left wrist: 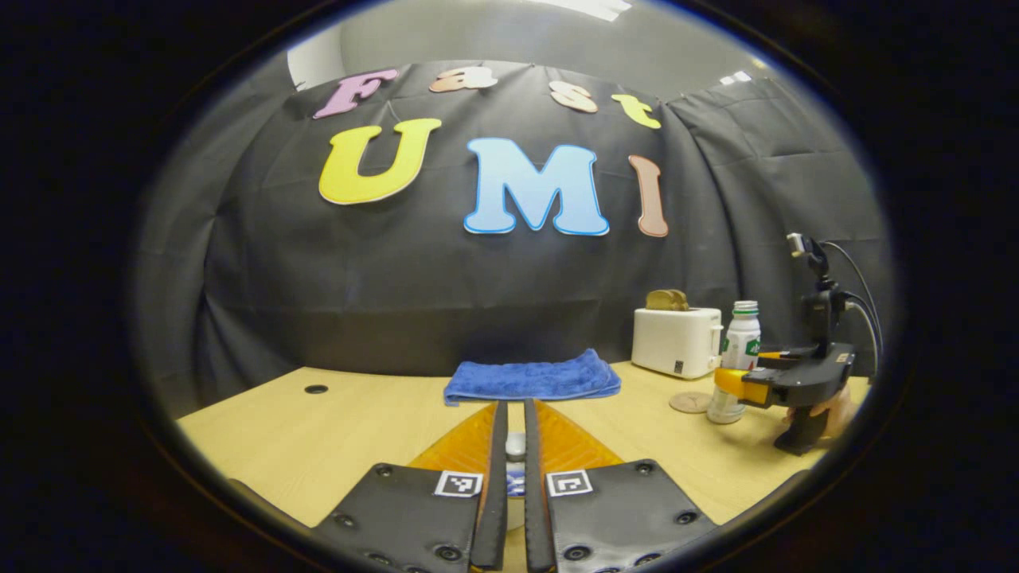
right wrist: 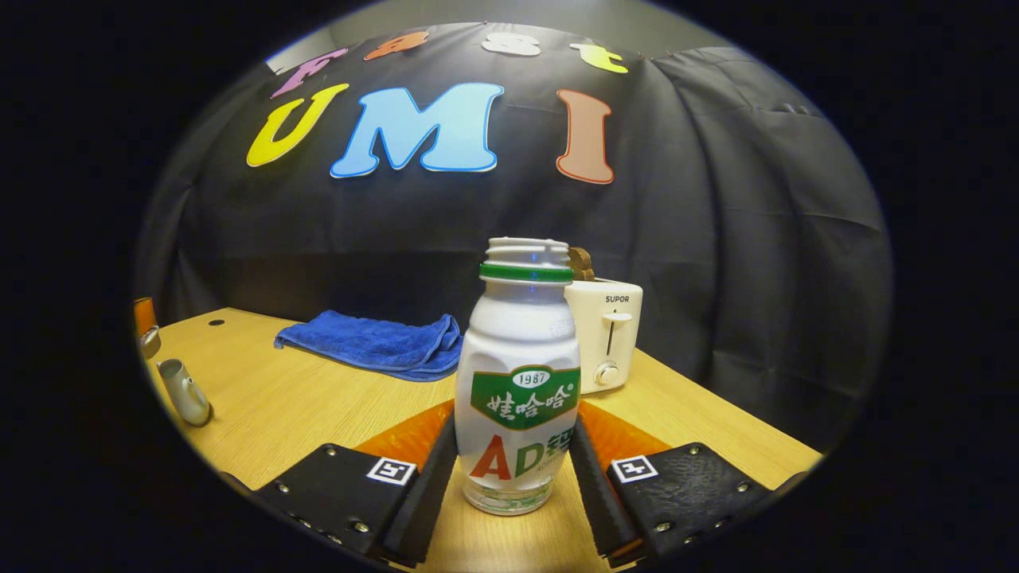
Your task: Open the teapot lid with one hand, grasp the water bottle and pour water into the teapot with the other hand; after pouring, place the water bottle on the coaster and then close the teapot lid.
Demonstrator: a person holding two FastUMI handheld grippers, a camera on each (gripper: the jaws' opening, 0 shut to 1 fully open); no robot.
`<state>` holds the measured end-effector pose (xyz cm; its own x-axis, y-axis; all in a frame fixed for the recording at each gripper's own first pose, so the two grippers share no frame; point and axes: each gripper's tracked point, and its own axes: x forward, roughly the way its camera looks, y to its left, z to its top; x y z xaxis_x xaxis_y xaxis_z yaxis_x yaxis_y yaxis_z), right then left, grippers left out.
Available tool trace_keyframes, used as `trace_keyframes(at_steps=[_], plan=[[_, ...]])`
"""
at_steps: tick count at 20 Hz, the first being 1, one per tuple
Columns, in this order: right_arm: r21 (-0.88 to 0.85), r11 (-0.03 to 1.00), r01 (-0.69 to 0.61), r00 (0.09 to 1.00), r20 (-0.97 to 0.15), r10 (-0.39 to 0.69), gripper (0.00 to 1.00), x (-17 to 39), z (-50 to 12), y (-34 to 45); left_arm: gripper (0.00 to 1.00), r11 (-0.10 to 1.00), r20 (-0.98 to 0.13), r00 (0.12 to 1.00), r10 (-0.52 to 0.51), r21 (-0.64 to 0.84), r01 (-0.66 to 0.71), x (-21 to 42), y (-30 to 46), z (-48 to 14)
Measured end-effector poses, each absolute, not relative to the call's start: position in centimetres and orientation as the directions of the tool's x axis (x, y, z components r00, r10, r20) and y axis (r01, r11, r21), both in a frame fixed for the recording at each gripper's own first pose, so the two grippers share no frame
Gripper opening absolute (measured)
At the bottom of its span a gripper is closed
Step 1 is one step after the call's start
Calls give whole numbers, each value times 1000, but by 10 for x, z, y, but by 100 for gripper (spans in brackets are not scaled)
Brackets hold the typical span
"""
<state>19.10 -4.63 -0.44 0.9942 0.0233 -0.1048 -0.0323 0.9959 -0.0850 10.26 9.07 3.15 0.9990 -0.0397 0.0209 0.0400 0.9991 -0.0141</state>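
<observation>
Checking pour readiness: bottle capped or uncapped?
Uncapped: the white plastic bottle shows a bare threaded neck above its green ring, standing upright on the wooden table.

In the left gripper view, the small knob (left wrist: pixel 516 446) between the fingers (left wrist: pixel 498 477) is mostly hidden; what it belongs to cannot be told. In the right gripper view, the teapot (right wrist: pixel 183 390) is cut off at the left edge, and the water bottle (right wrist: pixel 521 374) hides part of the toaster (right wrist: pixel 609 334).

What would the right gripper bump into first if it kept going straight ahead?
The water bottle: it stands between the right gripper fingers already. Behind it is the white toaster.
</observation>
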Motion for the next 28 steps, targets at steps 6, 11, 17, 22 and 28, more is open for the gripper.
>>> trace_keyframes(at_steps=[6,11,17,22,28], plan=[[-157,984,-89,993,-86,76,72,167,22,-26,19,997,105,991,-80,-7,81,62,77,68],[-323,932,-167,984,-118,135,72,139,31,14,19,989,67,987,-143,-24,144,5,65,65],[-614,754,-236,972,-133,195,72,118,18,69,19,993,65,992,-112,30,110,-61,80,43],[-700,660,-273,961,-166,222,72,120,7,103,19,992,67,991,-119,-30,122,-84,83,38],[-772,562,-296,953,-195,234,72,126,-2,134,15,990,39,991,-125,-65,127,-107,85,19]])
